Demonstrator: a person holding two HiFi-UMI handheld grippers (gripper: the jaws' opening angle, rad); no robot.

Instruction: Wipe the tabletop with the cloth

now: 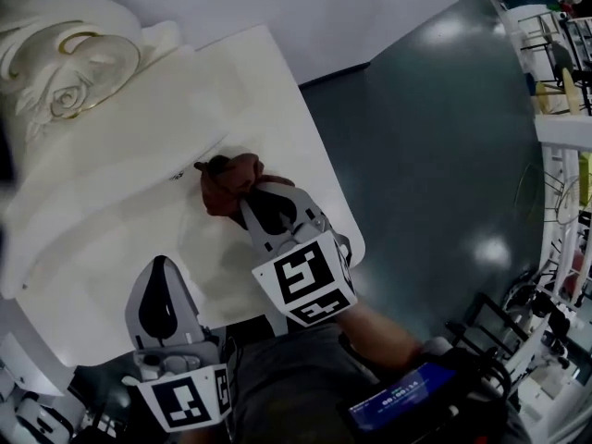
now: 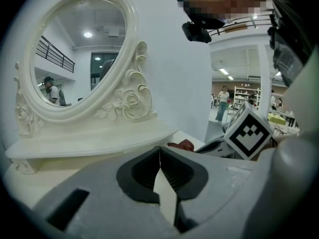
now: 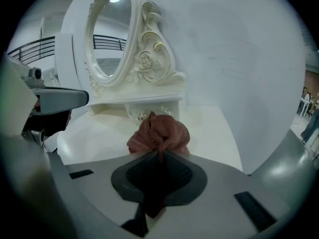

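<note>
A bunched reddish-brown cloth [image 1: 228, 179] rests on the white tabletop [image 1: 129, 248] of a dressing table. My right gripper [image 1: 260, 195] is shut on the cloth, which bulges out past the jaw tips in the right gripper view as the cloth [image 3: 160, 135]. My left gripper [image 1: 163, 276] hangs over the table's near part, jaws closed together with nothing between them; in the left gripper view the left gripper [image 2: 159, 151] points toward the mirror, and a bit of the cloth [image 2: 182, 145] shows beyond it.
An ornate white oval mirror [image 1: 79, 58] stands on a raised shelf [image 1: 139, 155] at the table's back. A small drawer knob [image 3: 142, 116] sits under the shelf. Dark floor [image 1: 435, 155] lies to the right of the table edge, with racks [image 1: 564, 63] farther off.
</note>
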